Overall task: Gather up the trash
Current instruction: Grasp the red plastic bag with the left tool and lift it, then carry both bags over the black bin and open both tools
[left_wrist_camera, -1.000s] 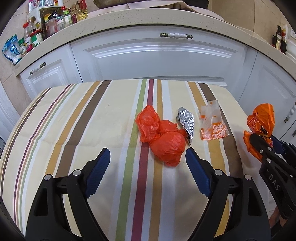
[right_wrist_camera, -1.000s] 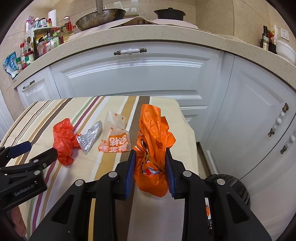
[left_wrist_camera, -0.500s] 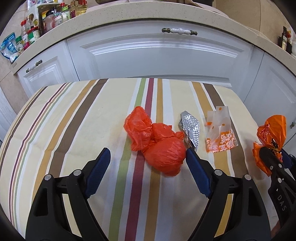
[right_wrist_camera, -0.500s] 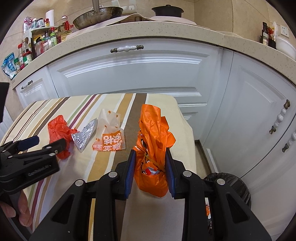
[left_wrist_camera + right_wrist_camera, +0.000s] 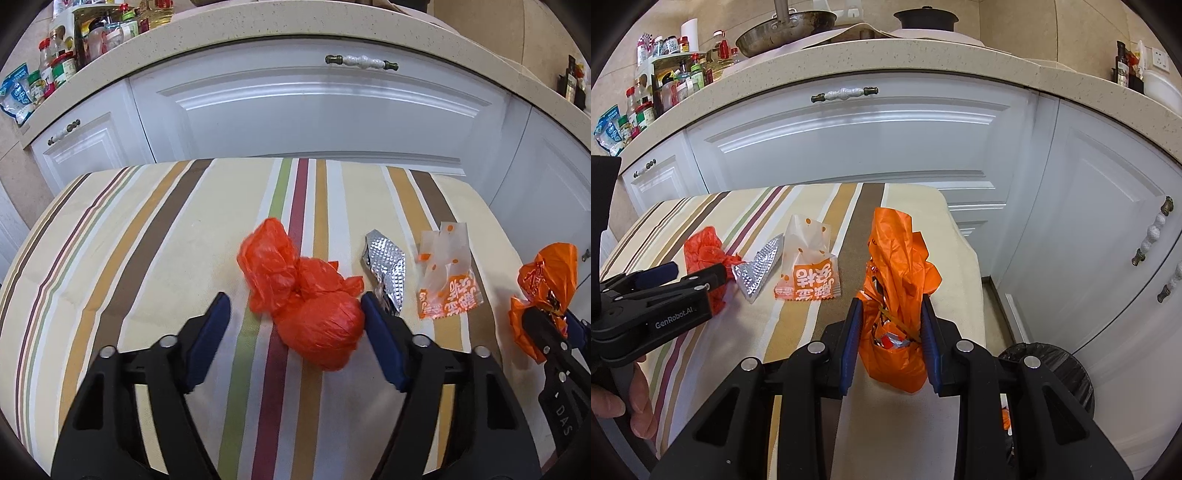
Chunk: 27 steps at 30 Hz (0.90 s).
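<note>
Now the left gripper [image 5: 295,325] sits closer to the red bag [image 5: 314,321] than 1 s ago; its fingers stand wide apart w/ the knotted bundle between them, the right-hand pad touching or nearly touching the bundle, the other pad well off it; nothing is pinched yet, so the grab looks like the step in hand. The right gripper [image 5: 890,339] hasn't changed its hold; it's clenched on the orange bag [image 5: 897,295], upright over the striped table [image 5: 129,258] near its right edge. That bag is the collecting container; through its open top I see scraps inside, incl. something red and white, rest too crumpled to name. Loose on the cloth btw the two bags: foil wrapper [image 5: 386,271] just beside the red bag, then snack packet [image 5: 448,280]. A bin [image 5: 1052,369] w/ a black liner stands on the floor right of the table; contents not visible.
</note>
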### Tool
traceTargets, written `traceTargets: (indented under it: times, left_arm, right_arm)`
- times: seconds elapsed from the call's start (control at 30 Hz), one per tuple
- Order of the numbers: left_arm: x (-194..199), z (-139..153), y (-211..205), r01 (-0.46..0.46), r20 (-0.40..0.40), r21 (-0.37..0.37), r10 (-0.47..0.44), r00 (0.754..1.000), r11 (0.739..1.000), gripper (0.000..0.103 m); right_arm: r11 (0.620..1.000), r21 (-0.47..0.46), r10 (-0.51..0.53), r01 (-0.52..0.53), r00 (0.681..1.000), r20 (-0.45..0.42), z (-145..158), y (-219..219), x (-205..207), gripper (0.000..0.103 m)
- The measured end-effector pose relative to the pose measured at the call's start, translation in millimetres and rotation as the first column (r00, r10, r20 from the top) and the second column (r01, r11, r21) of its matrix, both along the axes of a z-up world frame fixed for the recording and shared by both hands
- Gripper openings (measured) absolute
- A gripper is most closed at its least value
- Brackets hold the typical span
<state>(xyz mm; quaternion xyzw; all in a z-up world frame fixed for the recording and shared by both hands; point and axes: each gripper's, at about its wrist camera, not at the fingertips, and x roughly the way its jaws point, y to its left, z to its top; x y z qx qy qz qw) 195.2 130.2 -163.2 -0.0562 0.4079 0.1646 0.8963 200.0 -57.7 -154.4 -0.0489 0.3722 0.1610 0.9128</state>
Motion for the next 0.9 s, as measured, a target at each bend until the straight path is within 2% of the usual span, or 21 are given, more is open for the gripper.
traceTargets:
  times: [0.07,0.17,0.57,0.9]
  left_arm:
    - [-1,-3,1,0.005,-0.013,0.008,-0.005,1.000,1.000,0.050]
    - [-1,-9,6,0.015,-0.035,-0.016,-0.016,0.999,1.000,0.040]
    - [-9,-8,16,0.021,-0.025,-0.039,-0.022,0.999,0.999,0.035]
    - [-22,-3,19,0.025,-0.022,-0.015,-0.025,0.999,1.000,0.034]
  right_arm:
    - [1.000,-0.002,0.002,-0.002,1.000,-0.001,0,1,0,0.031]
    - [1.000,-0.006,0.004,-0.004,1.000,0.001,0,2,0,0.031]
    - [1.000,-0.016,0.001,-0.001,1.000,-0.001,0,3,0,0.031]
    - [1.000,-0.026,-0.001,0.001,1.000,0.004,-2,4,-2,0.031]
